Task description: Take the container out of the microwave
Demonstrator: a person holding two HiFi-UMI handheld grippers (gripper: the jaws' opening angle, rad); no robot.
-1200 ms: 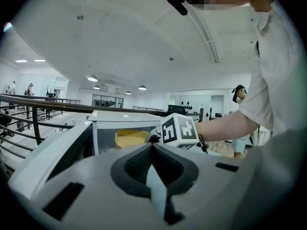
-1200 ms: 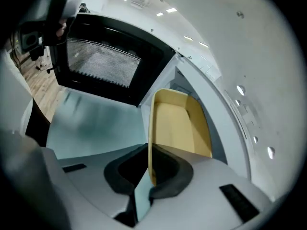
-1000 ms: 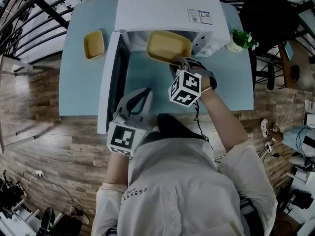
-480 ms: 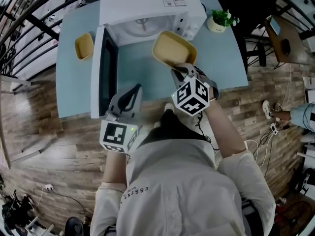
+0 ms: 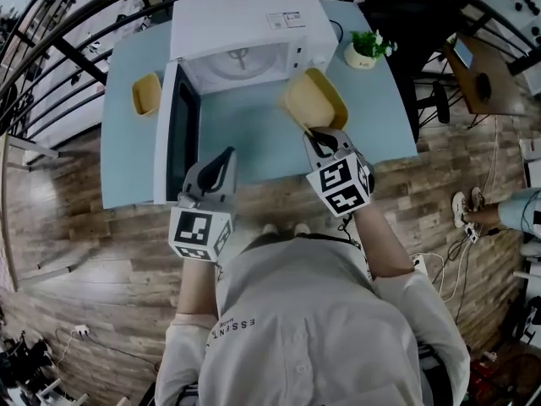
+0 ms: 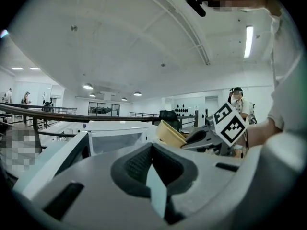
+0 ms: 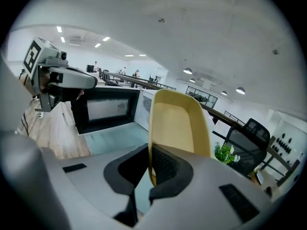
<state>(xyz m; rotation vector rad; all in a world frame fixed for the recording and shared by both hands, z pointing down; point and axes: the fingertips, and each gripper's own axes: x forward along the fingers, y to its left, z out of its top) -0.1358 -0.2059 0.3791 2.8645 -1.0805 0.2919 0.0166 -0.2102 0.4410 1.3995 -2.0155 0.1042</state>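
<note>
**Container out, over the desk's right half**

My right gripper [image 5: 319,134] pinches the near rim of the yellow container [image 5: 314,100]. It hangs outside the microwave [image 5: 245,24], above the desk [image 5: 254,142] toward its right edge, long axis running away from the jaws. My left gripper [image 5: 224,155], pressed together and empty, sits by the open door [image 5: 173,142], so I judge setting down falls to the right

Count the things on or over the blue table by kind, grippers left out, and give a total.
Microwave: 1
Yellow containers: 2, one in the right gripper, one lying left of the microwave
Potted plant: 1
Total: 4
</note>
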